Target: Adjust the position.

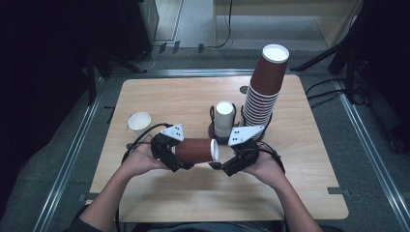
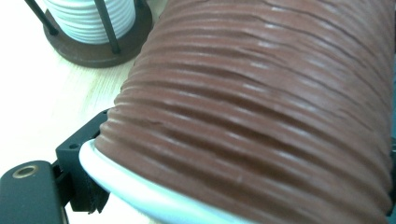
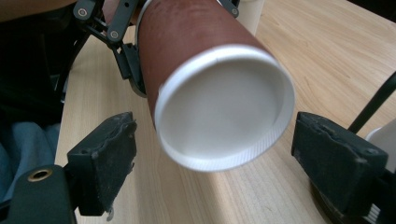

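High view: the left gripper (image 1: 180,155) is gripping a brown ribbed cup (image 1: 196,150) lying sideways above the table (image 1: 159,96), its white base pointing at the right gripper (image 1: 227,166).

Left gripper view: the cup's corrugated paper wall is sitting between the jaws, white rim nearest.

Right gripper view: wide-spread rubbery fingers (image 3: 108,158) are flanking the round base without touching.

brown cup (image 2: 261,116) cropped top/right in left gripper view (close, blurry), hiding one jaw.

A tall brown cup stack (image 1: 263,92) and white stack in holder (image 1: 224,117) (mid-table); white cup (image 1: 139,122) left.
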A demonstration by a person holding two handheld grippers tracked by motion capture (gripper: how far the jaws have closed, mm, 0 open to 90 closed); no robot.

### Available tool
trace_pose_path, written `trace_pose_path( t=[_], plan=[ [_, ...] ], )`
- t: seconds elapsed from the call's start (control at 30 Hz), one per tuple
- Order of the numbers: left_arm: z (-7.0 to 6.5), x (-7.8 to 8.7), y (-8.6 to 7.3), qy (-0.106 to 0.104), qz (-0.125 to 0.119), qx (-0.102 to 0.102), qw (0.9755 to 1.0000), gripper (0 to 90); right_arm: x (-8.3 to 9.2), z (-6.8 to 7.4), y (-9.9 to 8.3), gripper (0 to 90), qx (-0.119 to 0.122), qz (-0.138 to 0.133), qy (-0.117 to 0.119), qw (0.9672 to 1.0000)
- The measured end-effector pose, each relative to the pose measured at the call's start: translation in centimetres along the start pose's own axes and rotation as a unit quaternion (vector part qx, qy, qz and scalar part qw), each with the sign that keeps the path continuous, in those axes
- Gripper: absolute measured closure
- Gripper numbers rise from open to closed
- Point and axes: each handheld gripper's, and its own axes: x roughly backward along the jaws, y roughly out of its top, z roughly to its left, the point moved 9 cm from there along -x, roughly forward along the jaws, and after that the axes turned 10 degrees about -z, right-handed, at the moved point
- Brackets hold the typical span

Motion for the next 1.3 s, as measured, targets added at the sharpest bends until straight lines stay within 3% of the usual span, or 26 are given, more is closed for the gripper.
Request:
trace_pose_path(
  t=[0.3,0.6,0.87,1.17,1.3],
  plan=[
    [-0.8,-1.4,-0.4,-0.01,0.035,-0.005,0.9993,7.9,-0.7,0.5,-0.2,14.8,0.011,0.014,0.011,0.9998],
    [-1.5,-2.2,-0.4,-0.022,0.052,-0.015,0.9983,7.9,-2.2,1.4,-1.3,16.2,0.031,0.052,0.034,0.9976],
    [-2.0,-2.6,-0.5,-0.031,0.061,-0.018,0.9975,7.7,-2.8,1.8,-1.9,20.0,0.042,0.075,0.04,0.9955],
    [-2.2,-2.4,-0.5,-0.031,0.054,-0.02,0.9979,5.2,-2.7,2.0,-1.8,20.5,0.048,0.077,0.051,0.9946],
    [-1.9,-2.0,-0.2,-0.03,0.036,-0.004,0.9989,0.9,-2.3,1.7,-1.6,20.4,0.042,0.068,0.048,0.9956]
  ],
)
